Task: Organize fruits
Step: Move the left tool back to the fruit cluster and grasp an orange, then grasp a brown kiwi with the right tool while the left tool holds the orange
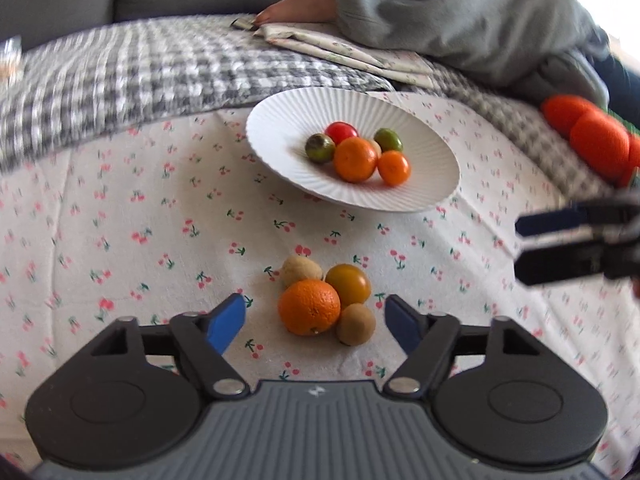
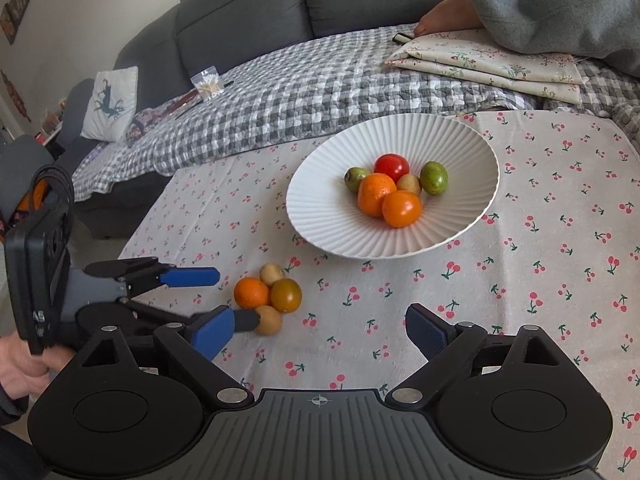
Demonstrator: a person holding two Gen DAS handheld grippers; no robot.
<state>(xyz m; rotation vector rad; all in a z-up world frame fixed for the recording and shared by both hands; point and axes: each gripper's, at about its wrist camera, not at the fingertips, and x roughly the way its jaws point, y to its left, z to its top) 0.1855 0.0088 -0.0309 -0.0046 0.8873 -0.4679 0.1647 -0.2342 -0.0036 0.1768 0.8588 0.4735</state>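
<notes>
Living room, grey sofa (image 2: 248,4) behind, checked blanket (image 2: 304,92) over the seat, and a cherry-print cloth (image 2: 540,280) spread as the work surface. A white ribbed plate (image 2: 320,208) sits toward the far side of the cloth and looks like the collecting spot: it already holds six fruits bunched at its low centre, red tomato (image 2: 391,165), two green fruits, a small brown one, and two orange ones in front.

Four fruits are not yet on the plate, clustered touching each other on the cloth nearer the camera: orange (image 1: 309,306), yellow-green tomato (image 1: 348,283), brown fruit (image 1: 355,324) at the front, another brown fruit (image 1: 301,271) behind.

Left hand-held gripper (image 1: 316,322) is spread wide with nothing between the blue pads; the cluster lies just ahead of the gap, the orange roughly centred, so probably lined up for the next pick. In the right wrist view its lower finger tip looks to be at or touching the front brown fruit; contact is hard to confirm.

Right hand-held gripper (image 2: 320,330) is also spread wide and empty, hanging over bare cloth to the side of the cluster, likely waiting clear of the left one.

Risk: round fruits packed tight, closing on one could roll its neighbours.
</notes>
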